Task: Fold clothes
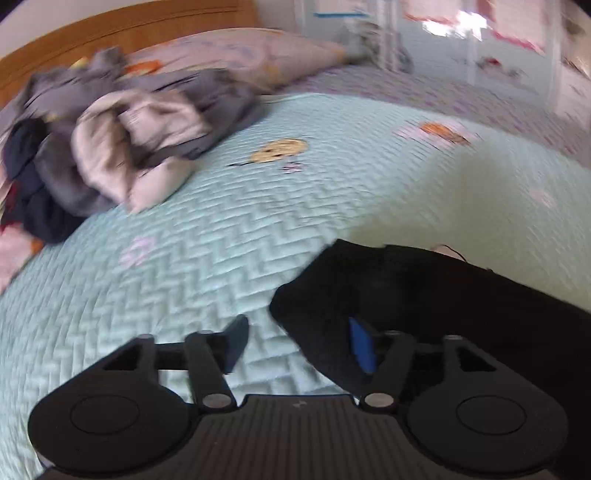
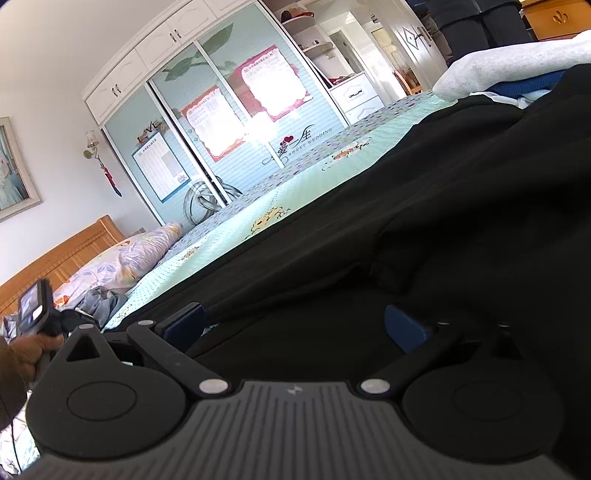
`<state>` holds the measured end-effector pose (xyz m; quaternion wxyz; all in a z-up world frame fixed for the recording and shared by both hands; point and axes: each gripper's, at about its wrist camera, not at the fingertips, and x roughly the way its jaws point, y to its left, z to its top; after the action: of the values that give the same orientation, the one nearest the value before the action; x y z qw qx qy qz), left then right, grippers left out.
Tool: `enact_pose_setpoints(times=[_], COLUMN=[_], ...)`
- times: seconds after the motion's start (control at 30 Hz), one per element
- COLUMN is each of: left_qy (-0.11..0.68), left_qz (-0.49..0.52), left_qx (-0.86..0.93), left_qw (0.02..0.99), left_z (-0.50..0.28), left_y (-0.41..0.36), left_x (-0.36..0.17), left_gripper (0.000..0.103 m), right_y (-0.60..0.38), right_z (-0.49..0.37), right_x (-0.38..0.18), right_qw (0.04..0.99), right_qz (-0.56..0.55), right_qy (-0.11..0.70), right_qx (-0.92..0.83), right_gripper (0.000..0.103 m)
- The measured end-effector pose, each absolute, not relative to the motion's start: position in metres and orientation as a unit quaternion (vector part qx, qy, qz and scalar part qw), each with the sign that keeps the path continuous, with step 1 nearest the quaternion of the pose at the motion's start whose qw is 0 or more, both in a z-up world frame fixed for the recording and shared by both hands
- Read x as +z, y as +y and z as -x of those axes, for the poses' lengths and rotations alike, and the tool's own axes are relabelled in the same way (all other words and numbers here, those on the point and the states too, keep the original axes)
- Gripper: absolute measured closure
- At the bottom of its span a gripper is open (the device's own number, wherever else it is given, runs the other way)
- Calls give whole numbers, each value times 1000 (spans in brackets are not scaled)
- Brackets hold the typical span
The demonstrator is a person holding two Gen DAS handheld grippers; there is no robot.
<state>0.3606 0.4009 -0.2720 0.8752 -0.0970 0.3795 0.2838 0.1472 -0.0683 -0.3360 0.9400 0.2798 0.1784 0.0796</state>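
The black garment [image 2: 424,229] lies spread flat on the mint quilted bedspread [image 1: 221,240], its long straight edge running away from me toward the wardrobe [image 2: 221,122]. In the left wrist view only a folded corner of it shows, low and to the right, lying under and just beside the right-hand finger.

The left gripper [image 1: 299,343] hangs tilted down over the bedspread with its jaws apart and nothing pinched between them; the cloth's corner reaches only to the blue pad [image 1: 360,345]. The picture is smeared, so fine contact is hard to judge.

The right gripper [image 2: 299,325] sits low and nearly level, right on the garment, fingers spread wide with black cloth bunched in the gap. I cannot tell whether the pads press it.

The right hand is plainly nearer; for the left, the fabric lies just to its right, so I'd guess a short sideways shift comes first.

Beyond, 1 pile of unfolded clothes [image 1: 110,140] waits near the headboard [image 1: 110,33].
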Motion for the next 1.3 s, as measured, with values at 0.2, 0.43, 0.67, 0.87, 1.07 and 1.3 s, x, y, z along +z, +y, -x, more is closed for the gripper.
enact_pose_setpoints(times=[0.2, 0.43, 0.67, 0.87, 1.07, 1.3], left_qy=[331, 331, 347, 376, 373, 365], left_qz=[208, 181, 159, 127, 116, 124], left_qx=[330, 175, 39, -13, -39, -47], left_qw=[859, 909, 924, 918, 920, 921], left_z=[-307, -263, -220, -213, -213, -218], left_y=[404, 334, 244, 201, 186, 186], left_x=[-265, -251, -278, -297, -296, -295], left_gripper=[27, 23, 17, 15, 12, 12], right_y=[-75, -90, -170, -264, -300, -306], right_z=[-146, -130, -123, -213, -289, -336], right_x=[-336, -303, -235, -226, -244, -272], right_qw=[936, 943, 993, 981, 964, 944], right_qz=[-292, -262, -69, 4, 19, 20], right_qy=[171, 166, 94, 192, 262, 323], right_qx=[93, 121, 20, 10, 46, 66], right_gripper=[0, 0, 0, 17, 28, 28])
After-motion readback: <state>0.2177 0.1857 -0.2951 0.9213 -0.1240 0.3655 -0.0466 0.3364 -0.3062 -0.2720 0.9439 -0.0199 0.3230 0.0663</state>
